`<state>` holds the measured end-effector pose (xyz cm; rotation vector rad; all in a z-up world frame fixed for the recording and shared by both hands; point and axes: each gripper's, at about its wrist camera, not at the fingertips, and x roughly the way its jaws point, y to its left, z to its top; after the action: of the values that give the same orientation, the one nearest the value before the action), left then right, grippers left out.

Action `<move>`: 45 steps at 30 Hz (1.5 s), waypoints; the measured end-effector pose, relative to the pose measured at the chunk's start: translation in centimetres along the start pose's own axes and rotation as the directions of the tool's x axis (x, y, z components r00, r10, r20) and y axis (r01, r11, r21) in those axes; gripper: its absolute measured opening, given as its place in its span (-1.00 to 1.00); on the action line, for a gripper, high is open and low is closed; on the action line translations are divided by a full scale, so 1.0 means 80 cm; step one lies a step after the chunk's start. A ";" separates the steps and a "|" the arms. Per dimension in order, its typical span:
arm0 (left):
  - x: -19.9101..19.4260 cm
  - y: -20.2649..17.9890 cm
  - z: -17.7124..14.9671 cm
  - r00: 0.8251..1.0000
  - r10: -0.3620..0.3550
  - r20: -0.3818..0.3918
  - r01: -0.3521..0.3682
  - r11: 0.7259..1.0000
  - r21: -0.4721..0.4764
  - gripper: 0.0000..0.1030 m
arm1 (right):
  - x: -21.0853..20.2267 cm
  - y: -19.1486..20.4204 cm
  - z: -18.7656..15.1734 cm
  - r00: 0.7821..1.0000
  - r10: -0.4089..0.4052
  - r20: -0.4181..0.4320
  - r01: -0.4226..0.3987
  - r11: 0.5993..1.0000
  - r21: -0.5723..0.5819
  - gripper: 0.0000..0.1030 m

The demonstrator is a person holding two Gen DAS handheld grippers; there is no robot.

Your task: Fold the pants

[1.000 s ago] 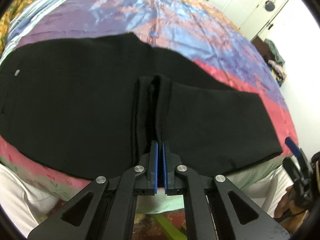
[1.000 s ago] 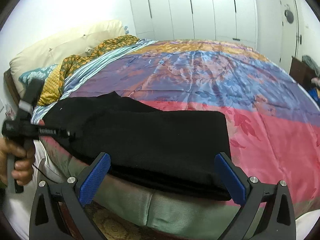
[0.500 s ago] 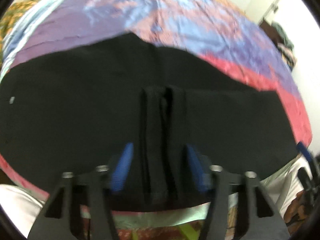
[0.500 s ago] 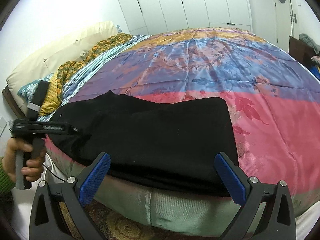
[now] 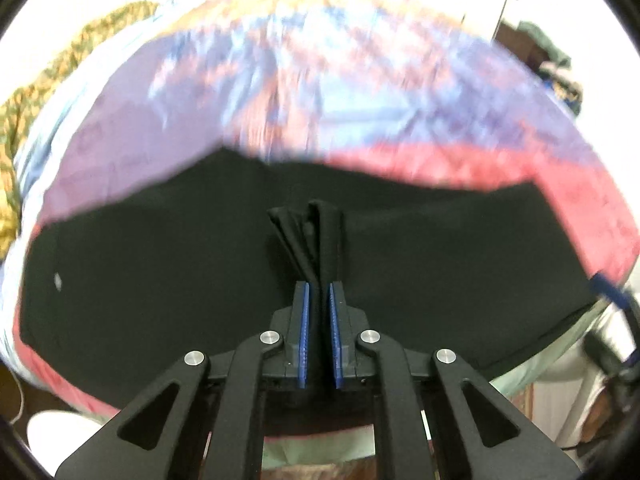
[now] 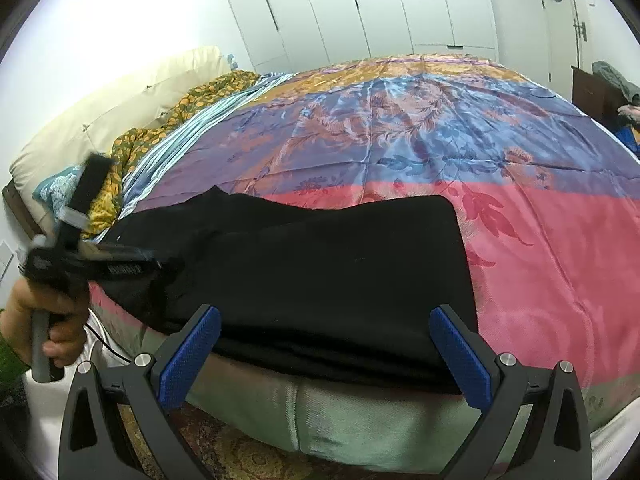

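Pants [image 6: 320, 264] lie lengthwise left to right along the bed's [image 6: 440, 128] near edge, left gripper [image 5: 319, 312] pinching their near hem, right gripper [image 6: 324, 356] wide open, empty, near the right end.

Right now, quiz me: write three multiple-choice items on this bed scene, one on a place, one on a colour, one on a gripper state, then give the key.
1. Where do the pants lie?
A. along the near edge of the bed
B. on the pillow
C. on the floor

2. What colour are the pads on the right gripper fingers?
A. red
B. blue
C. white

3. How does the left gripper stand?
A. wide open above the cloth
B. shut on a bunched fold of the pants
C. out of view

Key: 1 A, the black cloth runs along the bed edge nearest the cameras. 2 B, both pads show blue in the right wrist view. 3 B, black fabric is pinched between its blue pads in the left wrist view.
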<state>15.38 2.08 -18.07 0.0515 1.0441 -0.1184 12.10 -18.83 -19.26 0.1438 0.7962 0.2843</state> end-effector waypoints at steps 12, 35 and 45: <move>0.081 0.062 -0.017 0.998 0.036 -0.059 -0.039 0.998 -0.057 -0.68 | 0.002 -0.020 0.000 1.000 -0.008 -0.002 0.008 0.997 0.071 1.00; 0.073 0.000 -0.036 0.997 -0.070 -0.032 0.070 0.998 -0.005 0.26 | 0.064 -0.029 0.004 0.954 0.112 -0.278 -0.112 0.994 0.016 0.99; 0.074 0.001 -0.039 0.997 -0.072 -0.017 0.071 0.997 -0.014 0.29 | 0.047 -0.019 0.075 0.973 0.086 -0.213 -0.084 0.996 0.018 0.98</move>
<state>15.65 2.07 -24.71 0.0032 1.0645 -0.1763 19.22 -19.26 -18.07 0.1581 1.0062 0.3819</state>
